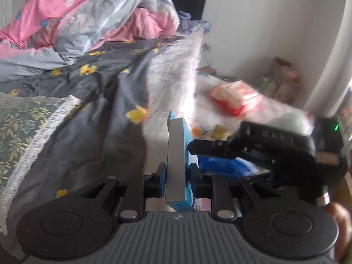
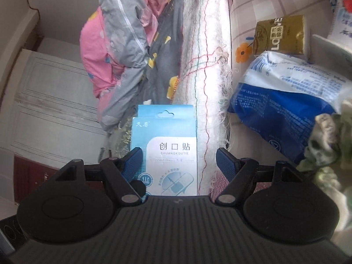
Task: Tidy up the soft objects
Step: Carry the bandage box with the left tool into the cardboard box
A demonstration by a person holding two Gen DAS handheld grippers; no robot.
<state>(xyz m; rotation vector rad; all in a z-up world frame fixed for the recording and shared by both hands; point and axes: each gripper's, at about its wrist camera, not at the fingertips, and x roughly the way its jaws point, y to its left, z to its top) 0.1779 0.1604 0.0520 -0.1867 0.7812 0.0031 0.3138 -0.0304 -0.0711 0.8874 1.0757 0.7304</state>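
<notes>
Plaster box (image 1: pixel 176 158), at lower centre of the frame, is pinched edge-on by the left tongs (image 1: pixel 176 173); between the wide right tongs (image 2: pixel 178 162), untouched, it could be knocked loose.

We see the red pack (image 1: pixel 233 100) blurred past reading; the blue bag (image 2: pixel 286 101) runs off-frame.

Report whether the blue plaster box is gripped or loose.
Gripped: the left gripper fingers press both faces of the blue plaster box; the right gripper stands open around it.
</notes>
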